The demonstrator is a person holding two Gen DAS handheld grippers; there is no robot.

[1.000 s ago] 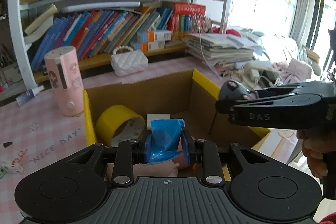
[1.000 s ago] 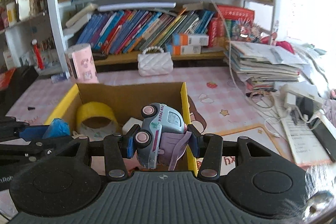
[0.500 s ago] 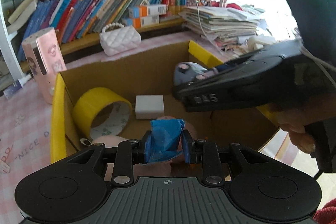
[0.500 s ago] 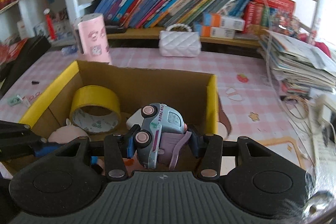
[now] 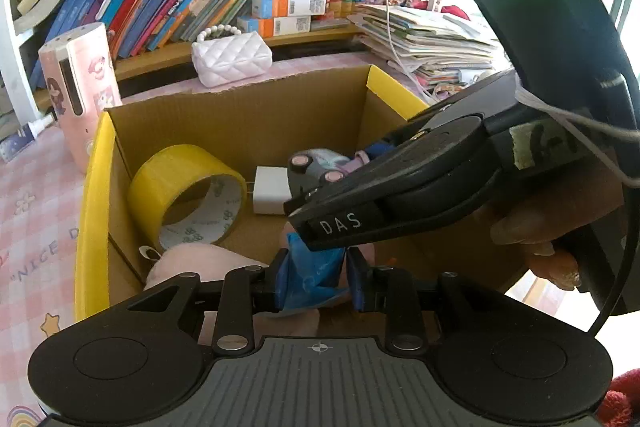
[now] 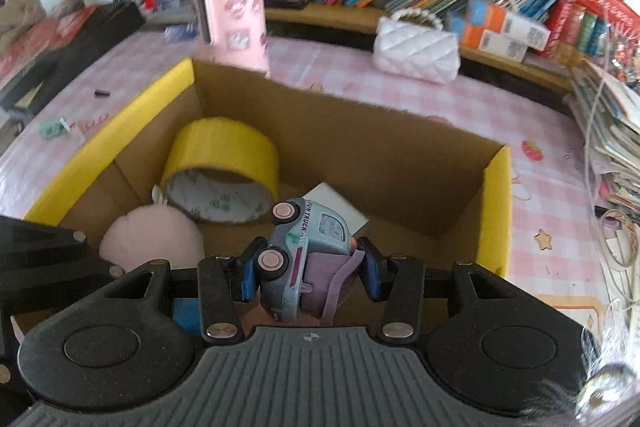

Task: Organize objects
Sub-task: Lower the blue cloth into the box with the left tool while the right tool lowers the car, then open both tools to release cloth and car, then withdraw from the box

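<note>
Two tools hang over an open cardboard box [image 6: 496,211] on the table: the right tool [image 6: 306,277] grips a toy car [image 6: 304,247], the left tool [image 5: 316,283] pinches a blue crumpled item [image 5: 308,275].

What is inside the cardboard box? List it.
In the cardboard box: a yellow tape roll, a white block and a pink plush. The right gripper and its toy truck cover the floor beneath.
</note>
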